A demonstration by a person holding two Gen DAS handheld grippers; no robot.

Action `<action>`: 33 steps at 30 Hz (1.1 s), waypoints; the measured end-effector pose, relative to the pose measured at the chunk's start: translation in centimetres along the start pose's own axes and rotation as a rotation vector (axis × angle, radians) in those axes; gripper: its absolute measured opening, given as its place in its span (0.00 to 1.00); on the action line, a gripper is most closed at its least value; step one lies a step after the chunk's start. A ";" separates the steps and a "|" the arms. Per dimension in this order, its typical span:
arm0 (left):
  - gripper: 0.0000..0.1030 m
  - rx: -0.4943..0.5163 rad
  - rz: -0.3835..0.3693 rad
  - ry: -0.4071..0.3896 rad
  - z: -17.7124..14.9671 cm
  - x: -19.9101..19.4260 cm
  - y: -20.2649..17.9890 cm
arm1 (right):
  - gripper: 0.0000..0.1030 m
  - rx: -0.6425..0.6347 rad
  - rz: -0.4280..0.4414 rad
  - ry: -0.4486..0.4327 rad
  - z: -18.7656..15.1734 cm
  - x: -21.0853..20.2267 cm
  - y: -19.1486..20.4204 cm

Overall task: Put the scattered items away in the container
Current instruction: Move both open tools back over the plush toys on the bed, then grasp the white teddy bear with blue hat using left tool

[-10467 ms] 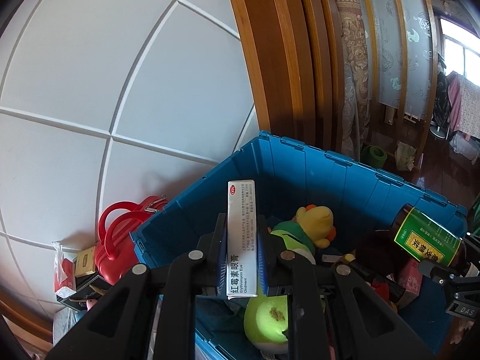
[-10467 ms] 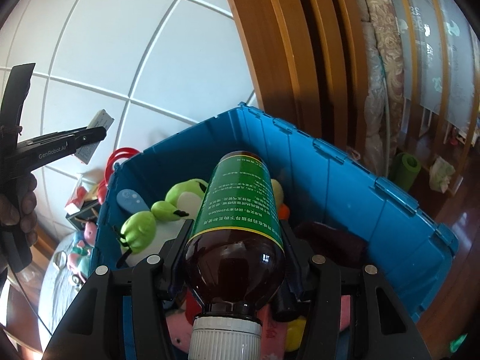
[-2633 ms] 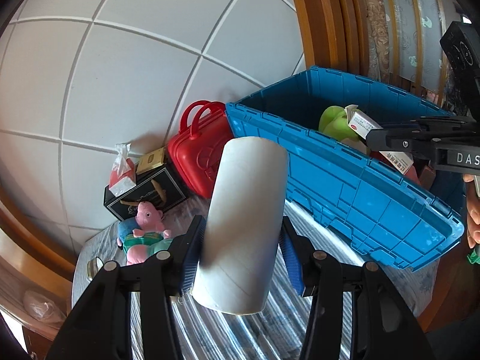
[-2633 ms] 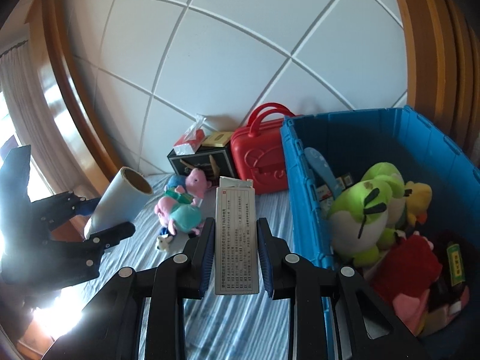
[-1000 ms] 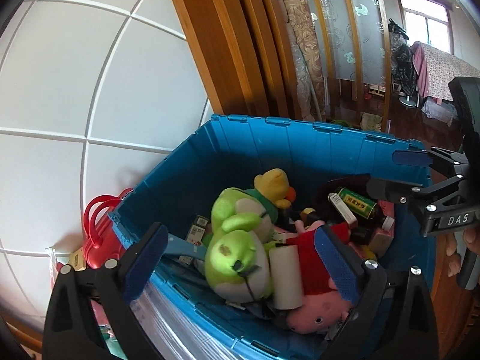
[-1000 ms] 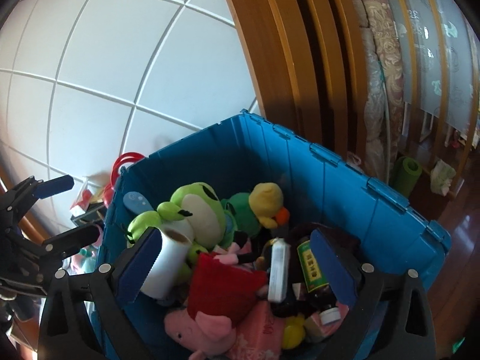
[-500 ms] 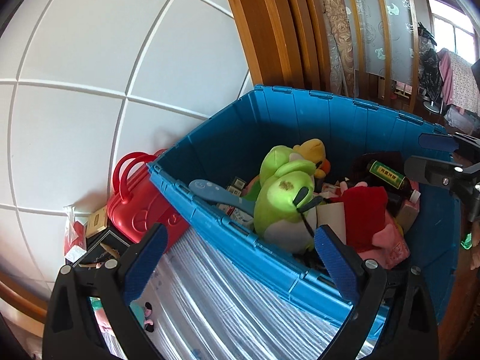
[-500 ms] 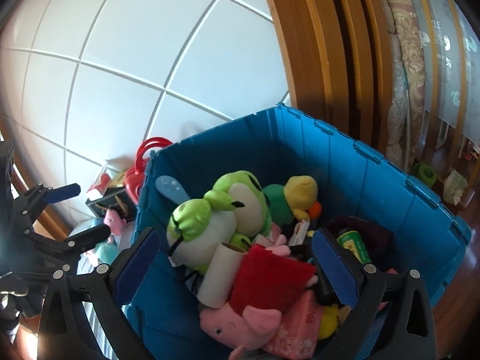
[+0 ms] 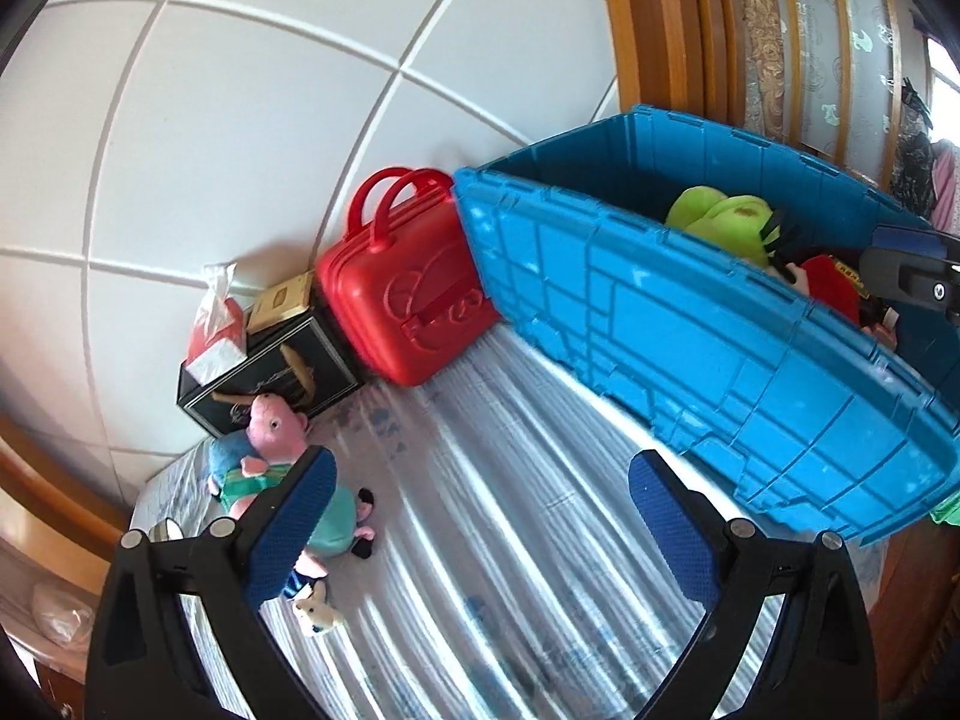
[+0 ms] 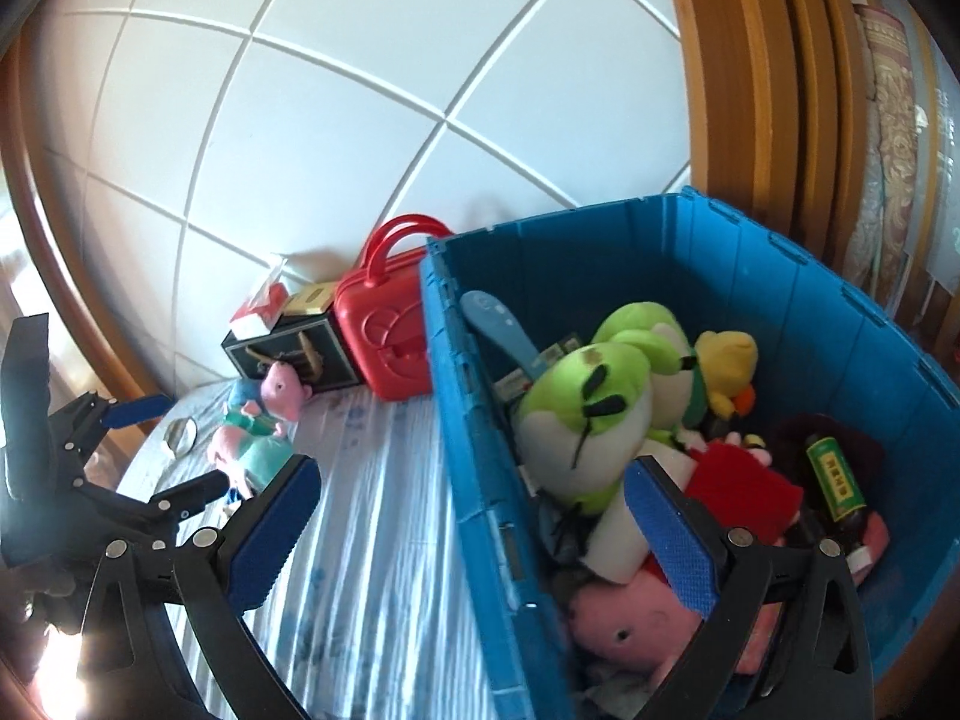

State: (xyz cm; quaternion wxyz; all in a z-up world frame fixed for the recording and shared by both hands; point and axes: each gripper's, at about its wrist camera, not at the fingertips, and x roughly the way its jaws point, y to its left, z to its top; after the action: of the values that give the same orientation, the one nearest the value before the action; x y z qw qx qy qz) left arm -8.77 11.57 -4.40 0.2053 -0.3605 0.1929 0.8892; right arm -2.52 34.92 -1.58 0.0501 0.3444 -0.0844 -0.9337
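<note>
The blue crate [image 9: 690, 324] serves as the landmark; it stands on a striped cloth [image 9: 498, 570] against a white panelled wall [image 9: 240, 120], its open top crowded with toys. The left gripper [image 9: 480, 531] hovers over the cloth just outside the crate's long side wall, its blue-padded fingers spread wide apart with nothing between them. A pink pig plush in a teal outfit [image 9: 282, 450] lies on the cloth away from the crate, beside and partly behind the left finger's pad [image 9: 291, 528], not within the gap; a small pale toy [image 9: 318, 615] lies just below it, also outside the jaws.

The right gripper [image 10: 474, 534] hangs astride the crate's near wall [image 10: 480, 450], jaws wide and empty; its left pad [image 10: 270, 534] sits over the cloth and its right pad [image 10: 672, 534] over the crate's contents. Inside the crate lie a green frog plush [image 10: 594, 420], a yellow duck plush [image 10: 726, 366], a white roll [image 10: 624, 534], a red-dressed pink pig plush [image 10: 648, 618] and a brown bottle with a green label [image 10: 837, 480]; the roll and pig are just beside the right pad, untouched as far as can be seen.

A red toy suitcase [image 9: 408, 306] touches the crate's end; a black box [image 9: 270, 372] bearing a tissue pack [image 9: 216, 330] stands beyond the suitcase.
</note>
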 end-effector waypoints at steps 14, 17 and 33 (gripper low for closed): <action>0.97 -0.148 0.170 0.180 -15.5 6.5 15.0 | 1.00 -0.174 0.122 0.157 -4.0 14.1 16.3; 0.97 -0.192 0.173 0.218 -18.5 9.5 16.9 | 1.00 -0.212 0.147 0.200 -5.4 18.3 19.1; 0.97 -0.298 0.156 0.247 -24.5 21.8 20.1 | 1.00 -0.354 0.196 0.255 -10.8 34.5 26.2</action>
State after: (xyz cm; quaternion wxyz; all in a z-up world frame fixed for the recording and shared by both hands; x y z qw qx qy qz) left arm -19.36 -12.44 -32.50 0.0552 -0.4773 0.1104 0.8701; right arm -20.65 2.64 -26.50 0.2102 0.4358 0.0546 -0.8734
